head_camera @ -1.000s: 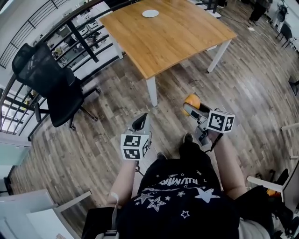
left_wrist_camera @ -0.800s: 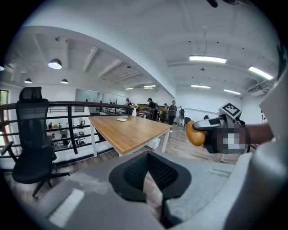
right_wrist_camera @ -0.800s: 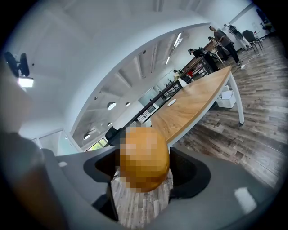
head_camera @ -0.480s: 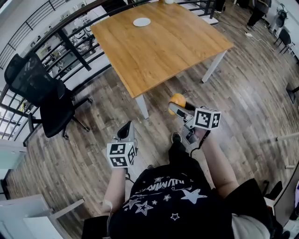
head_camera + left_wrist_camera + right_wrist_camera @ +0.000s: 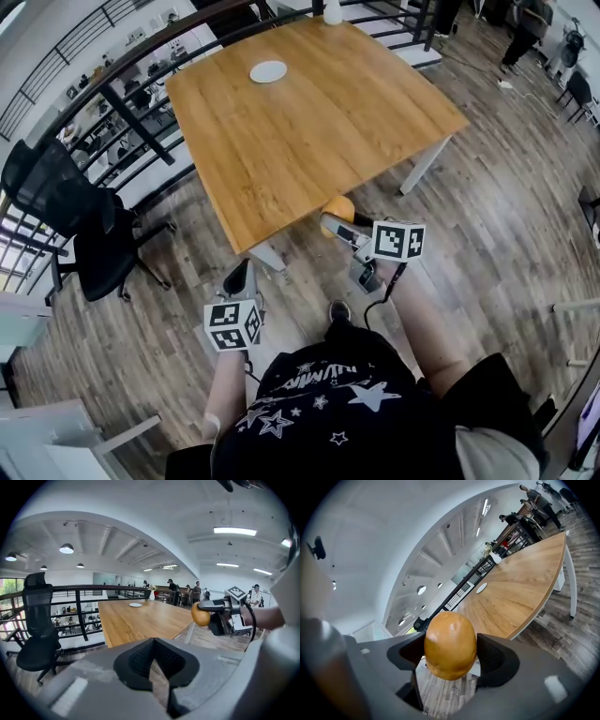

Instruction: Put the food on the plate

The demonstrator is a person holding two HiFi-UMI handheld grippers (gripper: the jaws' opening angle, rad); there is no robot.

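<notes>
1. Beside the near edge of the table (image 5: 309, 122), a person stands on the wood floor. The right gripper (image 5: 334, 218) is clamped on the food (image 5: 450, 644), a rounded golden-brown lump; potato or roll, cannot tell which. Its jaws stand wide with the pads on the two flanks, and much of the lump bulges above and ahead of them.
2. Left gripper (image 5: 239, 278): jaws pressed together with nothing in them, held low over the floor, apart from the table.
3. Plate (image 5: 268, 71): small, white and bare, near the far edge of the table — well apart from the food, with almost the whole tabletop between.
4. Judgement: carry stage, placing not yet begun.
5. Risks:
   - The skin is smooth and round and is gripped on a narrow band, so a jolt or tilt could squirt it out onto the floor.
   - The reach across the table is long — letting go short or from height would let it roll off the plate.
   - A low carry could knock the food against the table edge.
</notes>
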